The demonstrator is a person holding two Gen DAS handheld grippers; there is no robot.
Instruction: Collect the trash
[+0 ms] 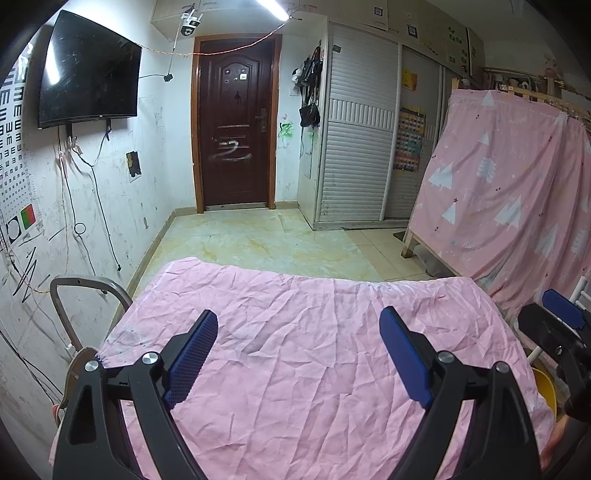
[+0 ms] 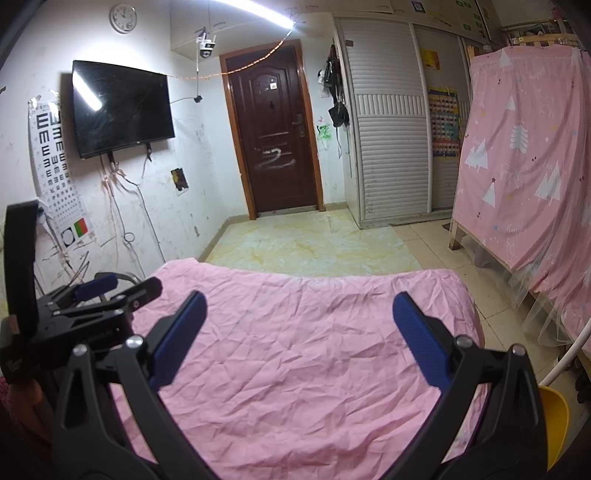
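Pink cloth [image 1: 303,354], yellow chair [image 2: 552,421] beside

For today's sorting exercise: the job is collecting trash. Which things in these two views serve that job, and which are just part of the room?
Job: left gripper, right gripper, both open, empty. No trash visible.

Room: pink cloth, television, door, eye chart, clock, yellow container.

- Dirty white wall [image 2: 207,140] with a black TV [image 2: 122,110], an eye chart [image 2: 55,155] and a round clock [image 2: 123,17].
- Brown door [image 2: 275,144] at the far end.
- Shiny yellow-white floor [image 2: 314,243].
- White closet [image 2: 391,125] on the right.
- Pink tree-print curtain [image 2: 524,155].
- Wrinkled pink cloth [image 2: 295,350] up close.
- Long bright lamp [image 2: 255,11] overhead.
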